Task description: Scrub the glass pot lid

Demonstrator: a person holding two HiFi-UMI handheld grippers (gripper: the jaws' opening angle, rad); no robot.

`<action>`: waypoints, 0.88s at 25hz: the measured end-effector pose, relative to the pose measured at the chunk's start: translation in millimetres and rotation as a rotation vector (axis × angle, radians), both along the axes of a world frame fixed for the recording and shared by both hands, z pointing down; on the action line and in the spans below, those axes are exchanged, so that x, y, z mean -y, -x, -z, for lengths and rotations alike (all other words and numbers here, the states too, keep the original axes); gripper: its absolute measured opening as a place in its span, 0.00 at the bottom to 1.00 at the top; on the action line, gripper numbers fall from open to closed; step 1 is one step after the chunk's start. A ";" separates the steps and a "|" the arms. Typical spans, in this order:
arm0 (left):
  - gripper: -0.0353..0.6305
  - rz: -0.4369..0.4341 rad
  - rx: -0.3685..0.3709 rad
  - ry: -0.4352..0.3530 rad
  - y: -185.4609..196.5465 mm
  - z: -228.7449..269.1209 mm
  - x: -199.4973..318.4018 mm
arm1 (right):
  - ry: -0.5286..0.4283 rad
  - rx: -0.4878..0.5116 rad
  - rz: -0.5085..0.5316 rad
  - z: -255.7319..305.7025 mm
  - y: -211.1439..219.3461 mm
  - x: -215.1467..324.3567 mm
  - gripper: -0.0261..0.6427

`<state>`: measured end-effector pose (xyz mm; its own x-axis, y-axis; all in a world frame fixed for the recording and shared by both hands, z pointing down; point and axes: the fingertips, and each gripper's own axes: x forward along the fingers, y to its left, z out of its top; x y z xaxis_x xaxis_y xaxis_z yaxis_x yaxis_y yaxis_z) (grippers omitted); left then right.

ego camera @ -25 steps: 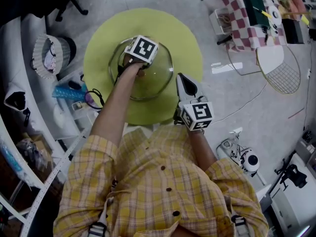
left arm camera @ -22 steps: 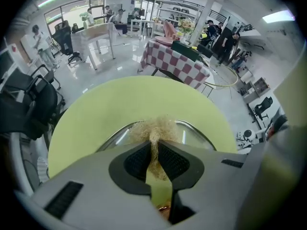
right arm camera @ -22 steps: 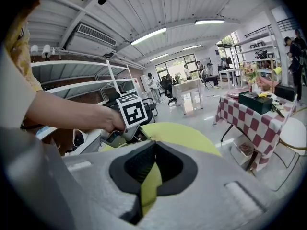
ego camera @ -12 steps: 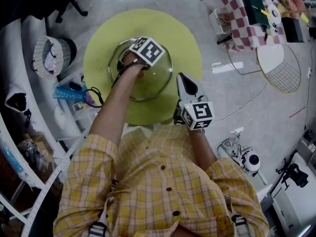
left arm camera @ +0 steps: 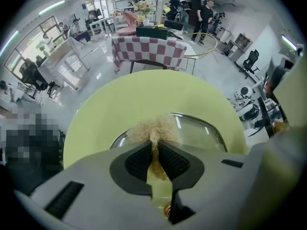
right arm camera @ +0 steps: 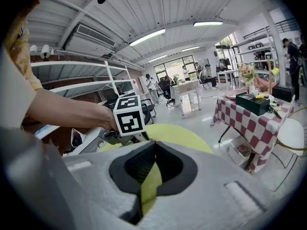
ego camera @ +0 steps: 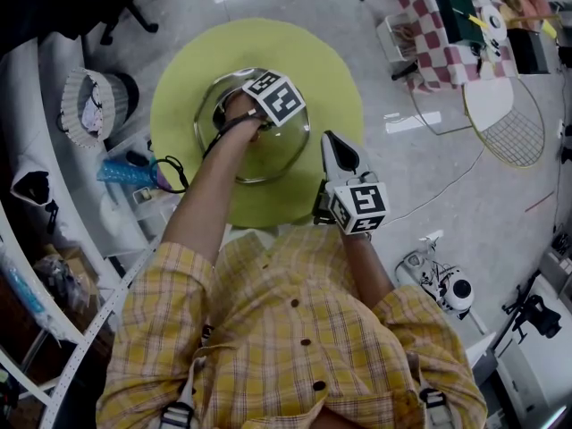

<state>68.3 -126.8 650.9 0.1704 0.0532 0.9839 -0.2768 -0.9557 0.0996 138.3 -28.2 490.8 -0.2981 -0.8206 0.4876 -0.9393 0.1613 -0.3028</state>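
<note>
Glass pot lid [ego camera: 284,155] is lying on the yellow counter [ego camera: 344,79]. We are clamping a fibrous scrubber [left arm camera: 154,128] in the left gripper [left arm camera: 156,150], which has slid slightly rightward across the glass, so scrubbing is progressing. Our right gripper [ego camera: 334,150], closed and empty, is waiting beside the lid.

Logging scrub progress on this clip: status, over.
Left gripper shut on tan scrubber, working glass lid on green table. Right gripper shut, empty, clear of lid. Nothing in the way.

Clear glass lid [ego camera: 279,150], lying flat
</note>
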 end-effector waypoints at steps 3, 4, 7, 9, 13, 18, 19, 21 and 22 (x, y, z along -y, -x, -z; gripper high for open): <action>0.12 0.000 -0.003 0.008 -1.1 0.7 -2.4 | 0.000 0.001 -0.002 0.2 -1.7 -0.7 0.04; 0.12 -0.004 -0.002 0.006 -2.1 0.6 -2.6 | 0.000 0.002 -0.002 0.0 -2.7 -0.6 0.04; 0.12 -0.047 0.001 -0.015 -5.4 -0.6 -4.0 | -0.002 0.004 -0.002 -0.3 -5.5 -0.5 0.04; 0.12 -0.078 -0.003 -0.025 -5.8 -0.8 -6.9 | -0.003 0.005 -0.003 0.2 -5.5 -1.6 0.04; 0.12 -0.108 -0.010 -0.020 -6.1 0.3 -13.6 | -0.005 0.005 -0.005 1.6 -4.5 -4.2 0.04; 0.12 -0.151 0.011 -0.044 -9.2 -1.8 -16.6 | -0.007 0.005 -0.009 1.6 -7.8 -6.3 0.04; 0.12 -0.155 0.011 -0.045 -10.0 -2.0 -17.6 | -0.008 0.005 -0.009 1.8 -8.3 -6.9 0.04; 0.12 -0.161 0.010 -0.046 -10.7 -2.2 -19.8 | -0.008 0.005 -0.010 1.7 -9.2 -8.5 0.04; 0.12 -0.162 0.010 -0.047 -10.9 -2.2 -20.7 | -0.008 0.005 -0.012 1.6 -9.7 -9.2 0.04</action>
<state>79.1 -106.1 653.1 0.1536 0.0327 0.9876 -0.1199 -0.9915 0.0515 148.0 -19.0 489.1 -0.2904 -0.8279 0.4799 -0.9397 0.1520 -0.3065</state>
